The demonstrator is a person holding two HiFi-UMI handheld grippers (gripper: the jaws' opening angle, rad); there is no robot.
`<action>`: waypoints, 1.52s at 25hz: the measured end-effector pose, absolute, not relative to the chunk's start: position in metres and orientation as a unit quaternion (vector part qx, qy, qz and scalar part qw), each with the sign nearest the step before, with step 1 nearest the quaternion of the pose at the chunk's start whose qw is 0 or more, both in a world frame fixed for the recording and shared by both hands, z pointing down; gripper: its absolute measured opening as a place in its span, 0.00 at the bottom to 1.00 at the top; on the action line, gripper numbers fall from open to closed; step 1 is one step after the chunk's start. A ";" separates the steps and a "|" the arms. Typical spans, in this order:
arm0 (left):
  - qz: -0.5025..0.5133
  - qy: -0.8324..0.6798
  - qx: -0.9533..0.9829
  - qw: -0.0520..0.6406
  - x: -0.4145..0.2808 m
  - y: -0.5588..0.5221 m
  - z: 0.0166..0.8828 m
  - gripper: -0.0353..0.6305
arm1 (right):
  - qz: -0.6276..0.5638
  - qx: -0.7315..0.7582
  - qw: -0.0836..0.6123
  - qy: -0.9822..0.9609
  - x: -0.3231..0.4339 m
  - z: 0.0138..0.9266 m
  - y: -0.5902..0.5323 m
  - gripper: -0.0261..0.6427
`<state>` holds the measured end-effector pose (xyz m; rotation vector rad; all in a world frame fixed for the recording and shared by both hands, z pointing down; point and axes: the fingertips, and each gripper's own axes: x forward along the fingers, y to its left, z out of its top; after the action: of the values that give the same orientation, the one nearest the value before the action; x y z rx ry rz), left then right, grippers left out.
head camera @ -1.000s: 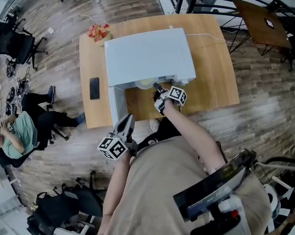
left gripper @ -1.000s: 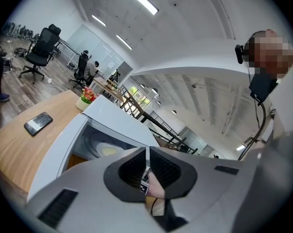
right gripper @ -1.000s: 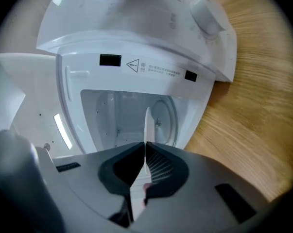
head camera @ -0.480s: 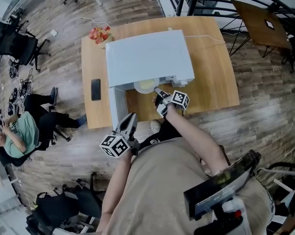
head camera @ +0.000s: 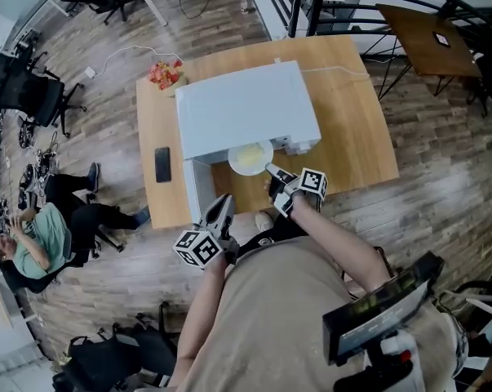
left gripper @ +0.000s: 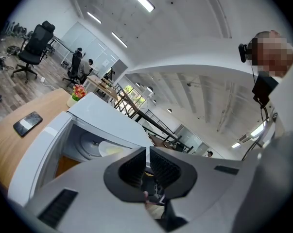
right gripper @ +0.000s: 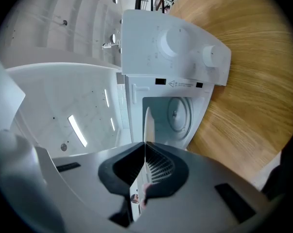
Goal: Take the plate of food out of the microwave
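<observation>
The white microwave [head camera: 246, 109] stands on the wooden table [head camera: 352, 129] with its door [head camera: 198, 190] swung open. A white plate of pale food [head camera: 250, 158] sticks out of the cavity mouth. My right gripper [head camera: 272, 171] is shut on the plate's near rim. In the right gripper view the plate [right gripper: 146, 125] shows edge-on between the pads, in front of the bare glass turntable [right gripper: 178, 114]. My left gripper [head camera: 223, 207] hovers by the door's outer edge, jaws together and holding nothing. From the left gripper view the plate [left gripper: 112, 150] shows inside the opening.
A black phone [head camera: 162, 164] lies on the table left of the microwave. A pot of red flowers [head camera: 166, 73] stands at the far left corner. A seated person [head camera: 33, 247] and office chairs are off to the left on the wood floor.
My right gripper has drawn back toward me and risen, bringing the plate from deep in the cavity to its mouth. The left gripper has stayed put.
</observation>
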<state>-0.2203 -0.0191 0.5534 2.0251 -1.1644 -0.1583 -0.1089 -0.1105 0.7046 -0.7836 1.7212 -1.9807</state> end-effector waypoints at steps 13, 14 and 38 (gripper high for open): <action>-0.086 -0.481 0.776 0.399 -0.241 -0.026 0.560 0.06 | -0.727 -0.275 0.192 0.599 -0.078 0.673 -0.065 0.06; -0.085 -0.480 0.776 0.400 -0.240 -0.027 0.561 0.06 | -0.729 -0.273 0.193 0.597 -0.077 0.672 -0.062 0.06; -0.120 -0.511 0.764 0.375 -0.213 -0.062 0.534 0.06 | -0.668 -0.172 0.222 0.689 -0.035 0.541 -0.105 0.06</action>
<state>-0.2135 -0.0625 0.5340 1.9553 -1.3081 -0.3073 -0.0348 -0.1054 0.5408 -0.4748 1.9036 -1.8469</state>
